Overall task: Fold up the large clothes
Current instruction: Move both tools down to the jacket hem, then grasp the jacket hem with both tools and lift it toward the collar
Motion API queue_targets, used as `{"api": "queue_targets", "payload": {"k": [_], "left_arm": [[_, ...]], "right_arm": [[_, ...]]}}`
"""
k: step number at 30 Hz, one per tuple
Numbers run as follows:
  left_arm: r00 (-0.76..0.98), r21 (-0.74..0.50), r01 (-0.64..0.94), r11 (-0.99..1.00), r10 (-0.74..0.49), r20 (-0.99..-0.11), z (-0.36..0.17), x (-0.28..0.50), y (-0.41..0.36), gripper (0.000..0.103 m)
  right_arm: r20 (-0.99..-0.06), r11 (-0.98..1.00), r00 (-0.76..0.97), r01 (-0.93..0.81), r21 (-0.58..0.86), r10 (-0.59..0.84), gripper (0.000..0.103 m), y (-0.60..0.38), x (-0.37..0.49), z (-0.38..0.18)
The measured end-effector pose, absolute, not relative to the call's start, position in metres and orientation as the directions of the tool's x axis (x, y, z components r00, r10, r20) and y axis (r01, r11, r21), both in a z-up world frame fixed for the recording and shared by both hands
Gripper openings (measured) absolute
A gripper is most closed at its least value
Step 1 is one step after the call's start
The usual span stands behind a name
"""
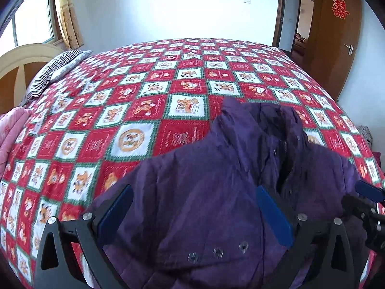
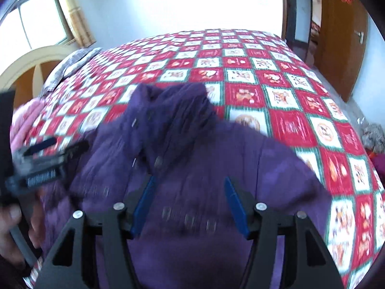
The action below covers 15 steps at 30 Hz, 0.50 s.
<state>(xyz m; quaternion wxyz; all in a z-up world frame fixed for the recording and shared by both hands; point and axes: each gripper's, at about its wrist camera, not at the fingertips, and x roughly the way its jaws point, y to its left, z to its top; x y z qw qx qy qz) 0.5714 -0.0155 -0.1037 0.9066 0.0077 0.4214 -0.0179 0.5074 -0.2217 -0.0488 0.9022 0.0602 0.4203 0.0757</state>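
Purple quilted jacket (image 1: 216, 192) lies bunched and unfolded on the red-and-white checked bedspread (image 1: 144, 110), both left gripper (image 1: 195, 207) and right gripper (image 2: 189, 202) fingers spread open above it, all folding remaining.

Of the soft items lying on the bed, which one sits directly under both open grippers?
The dark purple quilted jacket, collar pointing away; the pink padded bedding and striped pillow lie off by the headboard.

Purple jacket (image 2: 192, 168) motion-blurred, its hem cut off below; pink quilt (image 1: 12, 130) cropped at left edge.
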Motion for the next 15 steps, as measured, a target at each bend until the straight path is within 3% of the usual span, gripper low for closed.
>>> {"api": "queue_targets", "payload": {"k": [2, 8, 15], "left_arm": [[0.641, -0.043, 0.028, 0.999, -0.051, -0.765, -0.1, 0.595, -0.016, 0.102], [0.641, -0.112, -0.006, 0.994, -0.082, -0.763, -0.091, 0.67, -0.023, 0.102], [0.561, -0.053, -0.022, 0.998, -0.032, -0.827, -0.126, 0.717, -0.037, 0.102]], "right_arm": [[-0.749, 0.977, 0.631, -0.07, 0.202, 0.2, 0.064, -0.227, 0.533, -0.046], [-0.728, 0.946, 0.642, 0.01, 0.324, 0.242, 0.083, -0.244, 0.613, -0.035], [-0.793, 0.964, 0.576, 0.03, 0.264, 0.199, 0.083, -0.238, 0.674, -0.054]]}}
